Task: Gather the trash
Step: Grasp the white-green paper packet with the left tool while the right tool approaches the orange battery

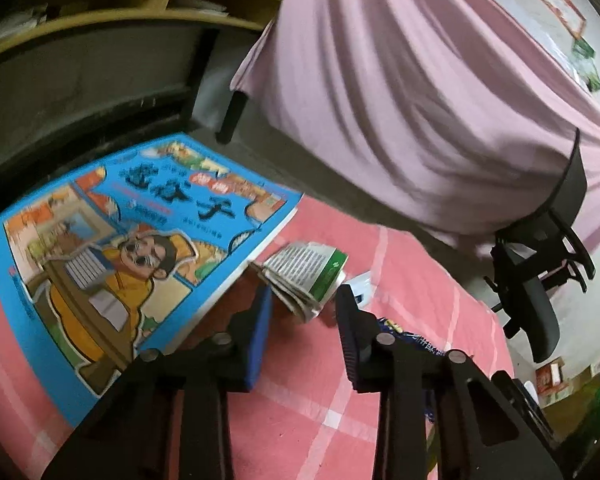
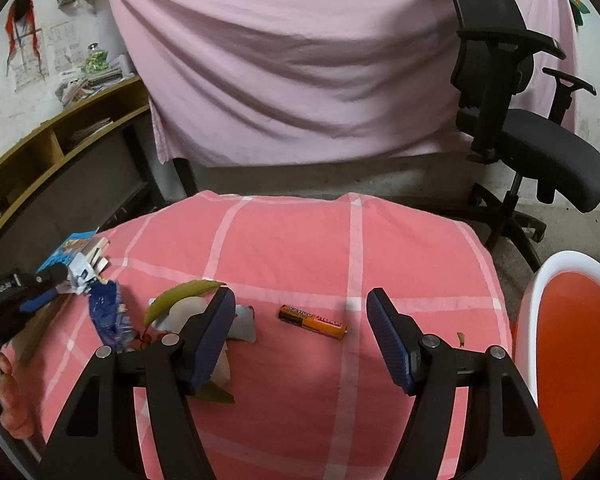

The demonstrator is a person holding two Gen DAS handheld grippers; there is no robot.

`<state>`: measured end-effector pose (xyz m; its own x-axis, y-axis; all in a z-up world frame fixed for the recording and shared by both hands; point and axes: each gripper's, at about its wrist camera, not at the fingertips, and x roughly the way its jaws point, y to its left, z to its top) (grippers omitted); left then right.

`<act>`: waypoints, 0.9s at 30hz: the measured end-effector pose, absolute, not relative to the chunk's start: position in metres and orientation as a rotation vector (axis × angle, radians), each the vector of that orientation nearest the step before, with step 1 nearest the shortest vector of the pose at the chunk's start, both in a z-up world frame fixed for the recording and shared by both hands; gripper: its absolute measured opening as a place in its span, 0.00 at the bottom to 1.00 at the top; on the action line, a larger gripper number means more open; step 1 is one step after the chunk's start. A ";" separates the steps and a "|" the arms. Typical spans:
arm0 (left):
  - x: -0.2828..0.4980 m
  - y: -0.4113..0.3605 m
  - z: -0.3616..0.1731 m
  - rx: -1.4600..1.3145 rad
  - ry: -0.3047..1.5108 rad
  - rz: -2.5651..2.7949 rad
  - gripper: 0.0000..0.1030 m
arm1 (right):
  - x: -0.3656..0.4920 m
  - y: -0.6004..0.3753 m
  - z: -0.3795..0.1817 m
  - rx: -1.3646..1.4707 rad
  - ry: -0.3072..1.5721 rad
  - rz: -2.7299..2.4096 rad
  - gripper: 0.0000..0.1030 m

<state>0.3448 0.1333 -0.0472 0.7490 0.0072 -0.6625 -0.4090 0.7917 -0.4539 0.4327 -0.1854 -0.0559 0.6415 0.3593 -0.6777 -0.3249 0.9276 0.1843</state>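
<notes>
In the left wrist view my left gripper [image 1: 304,300] is open, its fingertips on either side of a folded green-and-white paper packet [image 1: 306,276] lying on the pink checked cloth [image 1: 308,412]. A blue crumpled wrapper [image 1: 408,338] shows behind its right finger. In the right wrist view my right gripper [image 2: 300,304] is open and empty above the cloth [image 2: 284,240], with an orange-and-black battery [image 2: 313,322] between its fingers further on. A green leaf [image 2: 180,296], white paper scraps [image 2: 242,324] and the blue wrapper [image 2: 108,314] lie to the left. The left gripper [image 2: 66,280] is at the far left.
A blue picture book [image 1: 112,248] lies tilted at the table's left edge. A white bin with an orange inside [image 2: 572,344] stands at the right. A black office chair [image 2: 516,136] stands behind the table. A pink sheet [image 2: 300,60] hangs at the back. Wooden shelves [image 2: 40,148] are on the left.
</notes>
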 end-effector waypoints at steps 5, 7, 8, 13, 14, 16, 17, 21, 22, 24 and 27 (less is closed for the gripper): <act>0.347 0.146 -0.050 -0.678 0.708 0.227 0.14 | 0.436 -0.182 -0.061 0.044 0.829 0.397 0.59; 0.347 0.146 -0.049 -0.669 0.707 0.224 0.10 | 0.439 -0.181 -0.066 0.049 0.861 0.410 0.58; 0.347 0.147 -0.049 -0.666 0.706 0.221 0.09 | 0.441 -0.181 -0.068 0.052 0.875 0.417 0.58; 0.346 0.140 -0.045 -0.606 0.689 0.210 0.04 | 0.443 -0.181 -0.072 0.065 0.909 0.431 0.58; 0.345 0.136 -0.044 -0.589 0.684 0.207 0.04 | 0.443 -0.181 -0.072 0.065 0.909 0.432 0.58; 0.342 0.130 -0.040 -0.544 0.671 0.202 0.04 | 0.443 -0.181 -0.072 0.062 0.910 0.431 0.58; 0.340 0.126 -0.039 -0.522 0.662 0.199 0.04 | 0.442 -0.181 -0.072 0.060 0.911 0.432 0.58; 0.336 0.109 -0.035 -0.455 0.631 0.194 0.04 | 0.441 -0.180 -0.071 0.049 0.916 0.433 0.53; 0.335 0.102 -0.036 -0.442 0.625 0.193 0.04 | 0.440 -0.179 -0.072 0.049 0.918 0.434 0.50; 0.330 0.096 -0.035 -0.415 0.607 0.190 0.04 | 0.440 -0.180 -0.072 0.051 0.919 0.436 0.45; 0.325 0.083 -0.033 -0.374 0.579 0.181 0.04 | 0.440 -0.179 -0.072 0.051 0.921 0.441 0.37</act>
<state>0.3246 0.0828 -0.0328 0.8239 0.0625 -0.5633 -0.2699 0.9173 -0.2929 0.4402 -0.1789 -0.0724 0.5220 0.3899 -0.7586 -0.3465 0.9096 0.2291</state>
